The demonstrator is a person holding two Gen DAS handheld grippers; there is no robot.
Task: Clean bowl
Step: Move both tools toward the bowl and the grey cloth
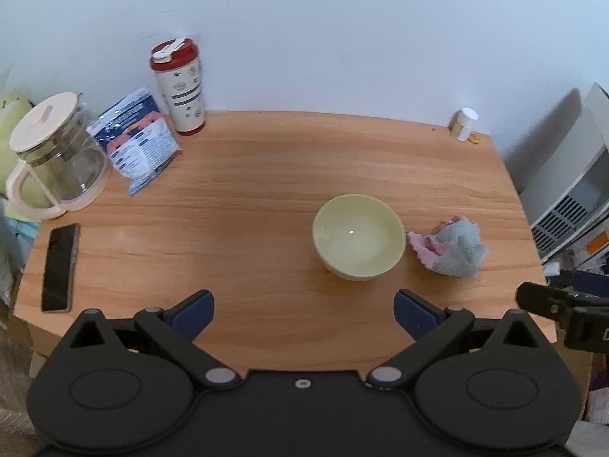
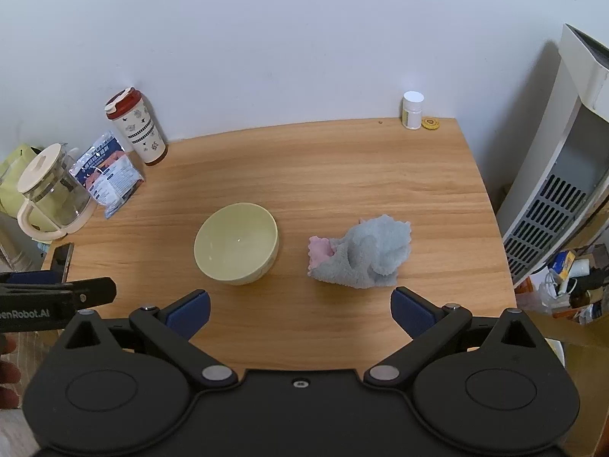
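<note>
One pale-yellow bowl (image 2: pixel 236 244) upright, glossy inside, beside crumpled cloth (image 2: pixel 361 254); both grippers' fingers wide, holding nothing.

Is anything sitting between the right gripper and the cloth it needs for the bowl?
Nothing visible. The open right gripper faces bare wooden table, with the crumpled grey-and-pink cloth just beyond its right finger and the pale yellow-green bowl off left.

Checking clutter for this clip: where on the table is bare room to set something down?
Bare wood spans the middle of the table, from the tumbler across to the pill bottle, and the near strip in front of bowl and cloth. Crowded: the far-left corner with jug, packet and phone.
</note>
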